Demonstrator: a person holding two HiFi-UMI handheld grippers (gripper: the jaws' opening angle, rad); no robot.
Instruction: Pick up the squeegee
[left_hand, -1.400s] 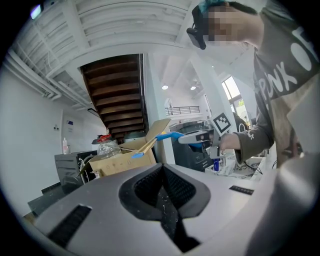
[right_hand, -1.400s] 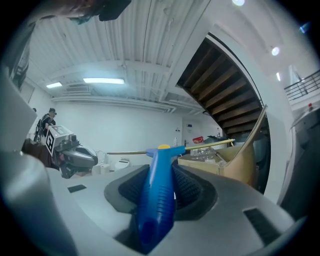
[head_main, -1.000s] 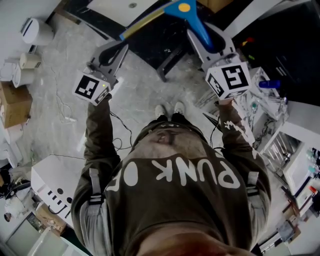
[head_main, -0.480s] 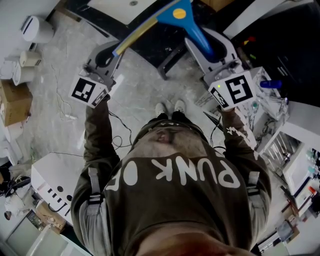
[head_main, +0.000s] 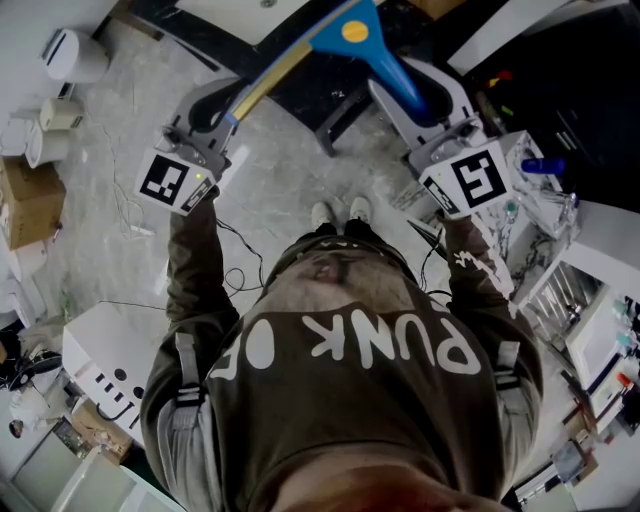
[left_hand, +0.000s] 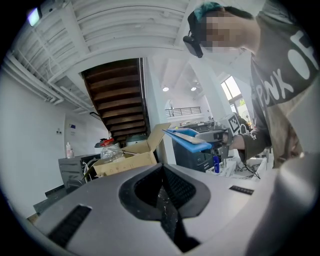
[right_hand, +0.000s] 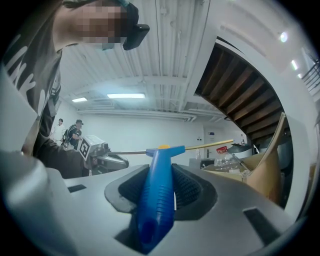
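The site was a workshop-type industrial bay. Indicators were a white ribbed ceiling (right_hand: 145, 55) with strip lights (right_hand: 125, 95), the underside of a dark staircase (left_hand: 117, 97), open cardboard boxes (left_hand: 127, 161) and loose cables (head_main: 128, 222) across a mottled hard floor (head_main: 285, 185).

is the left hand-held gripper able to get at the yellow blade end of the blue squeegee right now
Probably yes: the yellow blade end of the blue plastic squeegee looks close beside the left hand-held gripper, with nothing between them. Its jaws are shut, so they would have to open first.
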